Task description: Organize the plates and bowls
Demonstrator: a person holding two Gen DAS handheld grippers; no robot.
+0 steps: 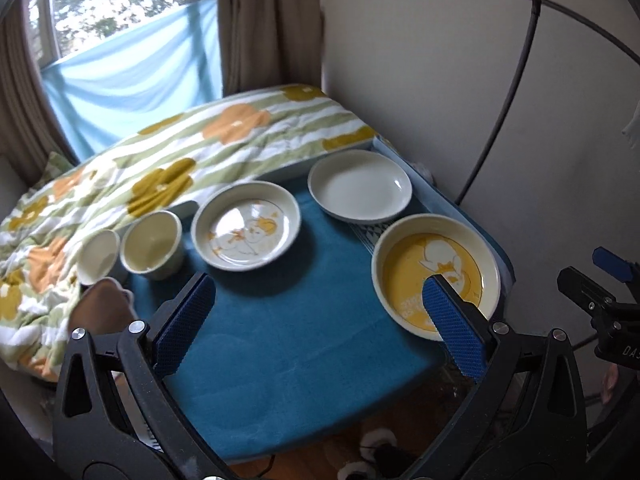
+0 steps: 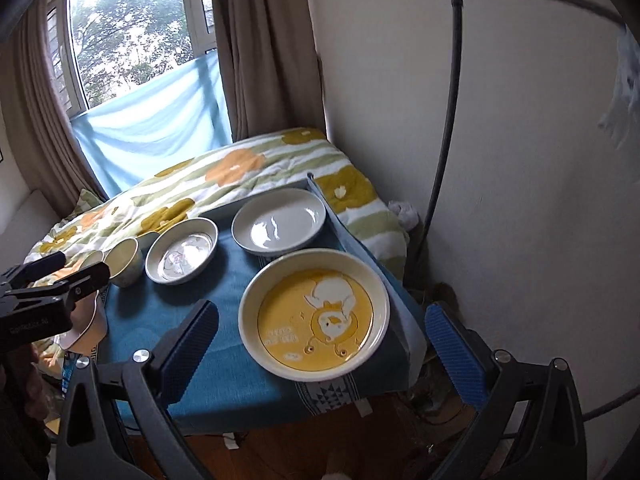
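Small bowl point(image 1: 98, 256): far left on the counter's edge, touching the quilt point(image 1: 120, 168); partly hidden by a hand or sleeve below it; likely the inner piece of a nest with its neighbour.
Cream bowl point(image 1: 152, 245): just right of the small bowl, upright, empty; the two stand together as if grouped by kind.
Pale plate point(image 1: 246, 226): next along, a deep dish with a faint orange print; apart from the bowls and from the other plates.
Left tongs point(image 1: 316, 316): jaws spread wide, holding nothing; they hover over bare blue cloth near the front edge, aimed between the pale plate and the yellow plate; one pad overlaps the yellow plate in this view, but whether it touches I cannot tell.
White plate point(image 1: 360, 186): at the back, plain and shallow; near the raised rim of the counter point(image 1: 280, 340).
Yellow plate point(image 2: 314, 312): front right, the largest, a duck print inside; it sits by the right edge, so it would serve as the base of a stack.
Right tongs point(image 2: 320, 336): jaws wide apart and empty, straddling the yellow plate from the front without touching; my guess is they are lined up to take it.
Progress: nothing stacked yet, all five pieces lie singly.
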